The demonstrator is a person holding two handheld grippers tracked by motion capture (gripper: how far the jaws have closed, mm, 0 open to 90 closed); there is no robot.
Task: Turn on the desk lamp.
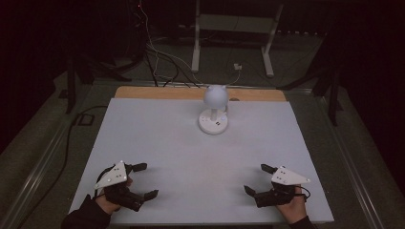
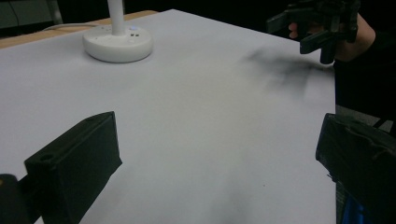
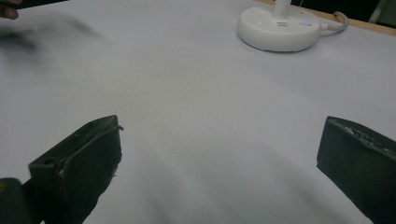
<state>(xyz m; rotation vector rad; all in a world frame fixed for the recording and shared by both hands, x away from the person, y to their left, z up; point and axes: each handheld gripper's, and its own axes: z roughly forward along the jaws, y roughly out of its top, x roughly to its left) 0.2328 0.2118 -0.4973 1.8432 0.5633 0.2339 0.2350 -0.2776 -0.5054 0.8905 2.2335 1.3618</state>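
Note:
A white desk lamp (image 1: 213, 107) with a round base and a globe head stands at the far middle of the white table (image 1: 157, 143). Its base (image 2: 117, 43) shows upper left in the left gripper view and upper right (image 3: 279, 29) in the right gripper view. My left gripper (image 1: 145, 180) rests near the front left edge, jaws wide apart with nothing between them. My right gripper (image 1: 258, 179) sits near the front right edge, equally wide and holding nothing. The left gripper view also catches the right gripper (image 2: 317, 25) and the hand holding it at the upper right.
The lamp's white cable (image 1: 234, 76) runs off the far edge, across a wooden strip (image 1: 157, 93). Behind the table, on the dark floor, stand a white frame (image 1: 234, 33) and several cables. A dark cable (image 1: 67, 143) runs along the table's left side.

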